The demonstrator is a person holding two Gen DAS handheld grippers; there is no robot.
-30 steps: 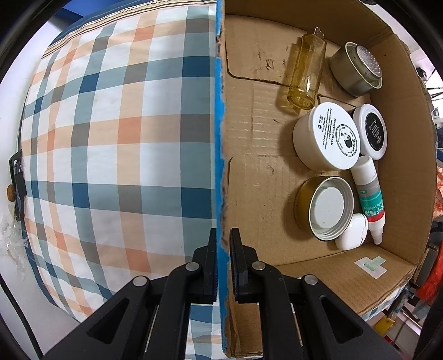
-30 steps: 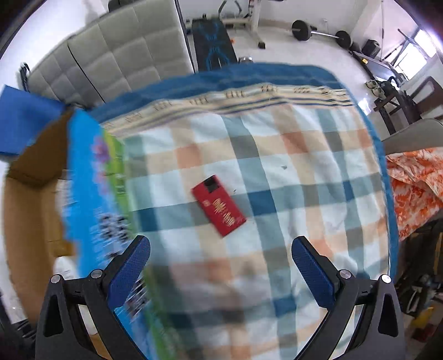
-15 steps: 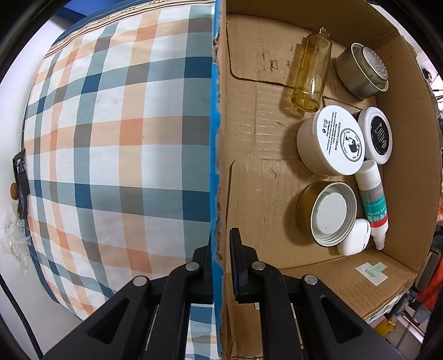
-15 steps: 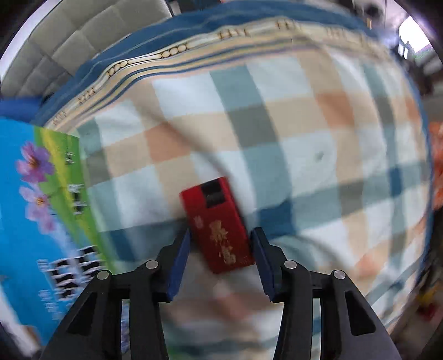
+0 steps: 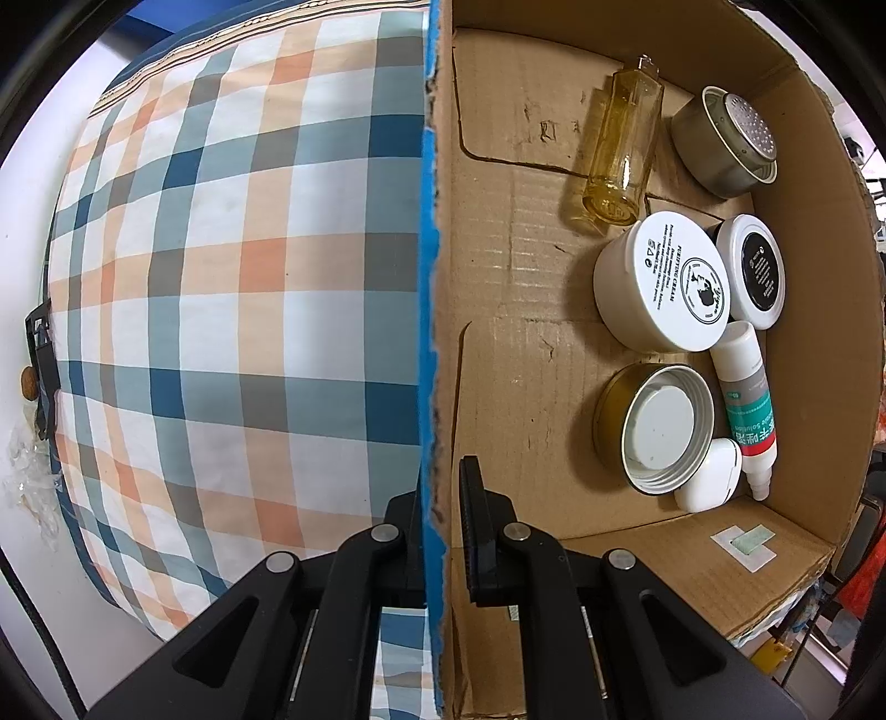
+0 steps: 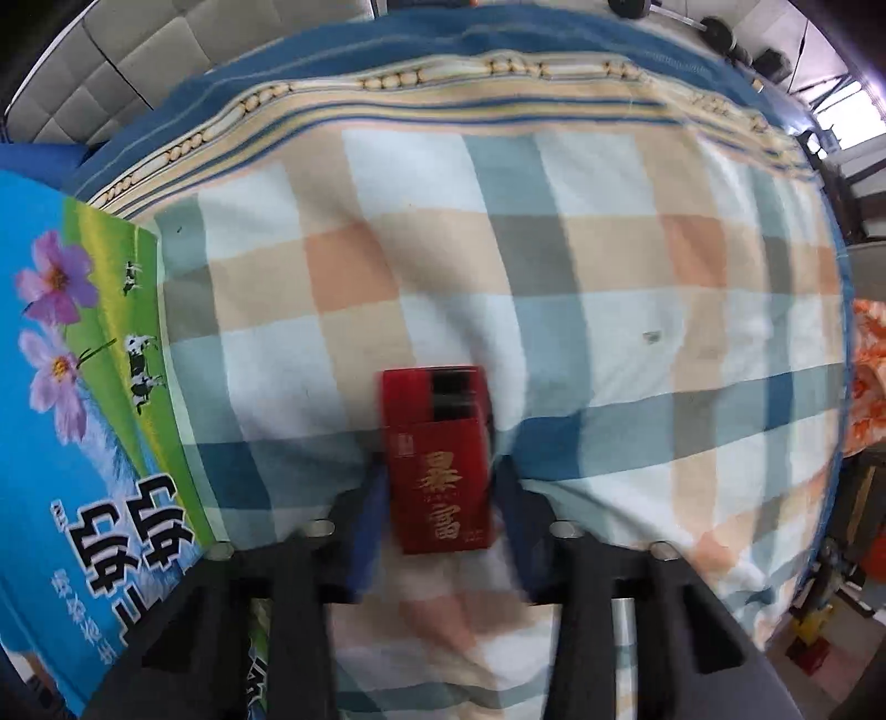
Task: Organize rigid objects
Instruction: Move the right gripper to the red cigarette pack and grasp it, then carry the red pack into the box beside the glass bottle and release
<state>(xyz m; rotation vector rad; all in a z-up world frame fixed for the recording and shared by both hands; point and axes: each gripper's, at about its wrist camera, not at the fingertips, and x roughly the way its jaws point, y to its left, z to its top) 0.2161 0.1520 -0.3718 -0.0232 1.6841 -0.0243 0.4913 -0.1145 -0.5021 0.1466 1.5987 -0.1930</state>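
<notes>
Left gripper [image 5: 440, 515] clamped on box [image 5: 437, 288] wall; jars, bottles inside along far side. Right gripper [image 6: 437, 487] closing around red pack [image 6: 437, 459], pack lying on checked cloth [image 6: 554, 277] between jaws, contact blurred.

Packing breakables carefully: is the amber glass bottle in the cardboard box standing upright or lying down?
Lying down. The amber glass bottle rests on its side on the floor of the cardboard box, with its neck toward the far wall.

A home room is indicated: a bed is covered by a plaid sheet [image 6: 554, 249], a padded headboard [image 6: 111, 83] is seen behind it, and a barbell [image 6: 714, 30] is left on the floor beyond.
</notes>
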